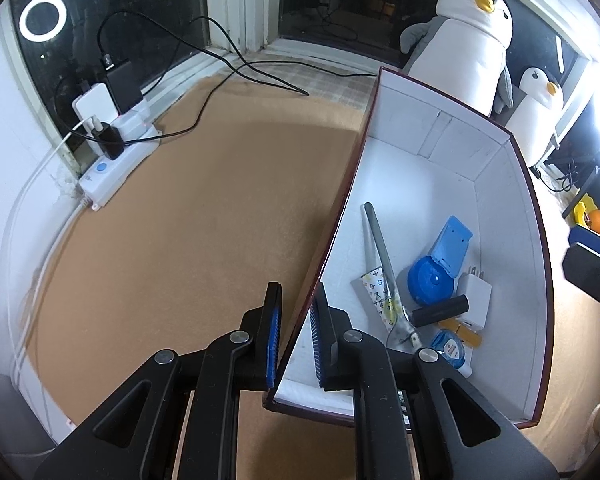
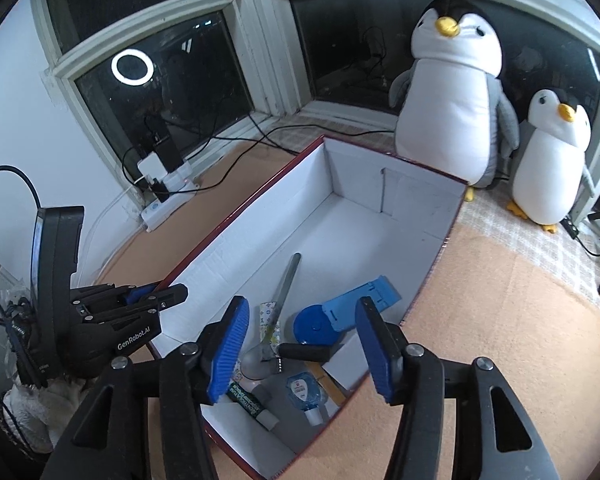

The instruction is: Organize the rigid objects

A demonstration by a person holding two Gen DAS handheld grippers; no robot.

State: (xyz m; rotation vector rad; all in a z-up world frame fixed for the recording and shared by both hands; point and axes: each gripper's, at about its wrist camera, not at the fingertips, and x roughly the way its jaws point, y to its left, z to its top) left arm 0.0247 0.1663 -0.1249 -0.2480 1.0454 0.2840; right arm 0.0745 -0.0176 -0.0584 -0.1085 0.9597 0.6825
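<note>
— What is the room like?
— A brown bench (image 1: pixel 188 208) sits by dark windows. Two toy penguins (image 2: pixel 456 92) stand at the back, far ahead of the right hand-held gripper (image 2: pixel 304 348). A white power strip (image 1: pixel 116 160) lies far ahead of the left hand-held gripper (image 1: pixel 294 336), off to its left.
— What is the left one doing?
— Its fingers are only a little apart, one on each side of the wall of the box (image 1: pixel 496 184). I cannot tell if they squeeze it.
— And the right one?
— It is wide open and holds nothing. It hangs over the near end of the box.
— What is in the box?
— A blue stand (image 2: pixel 340 312), a gray rod (image 2: pixel 286 284), a black tube (image 2: pixel 304 352) and a small blue bottle (image 2: pixel 304 394), right under the right one's fingers.
</note>
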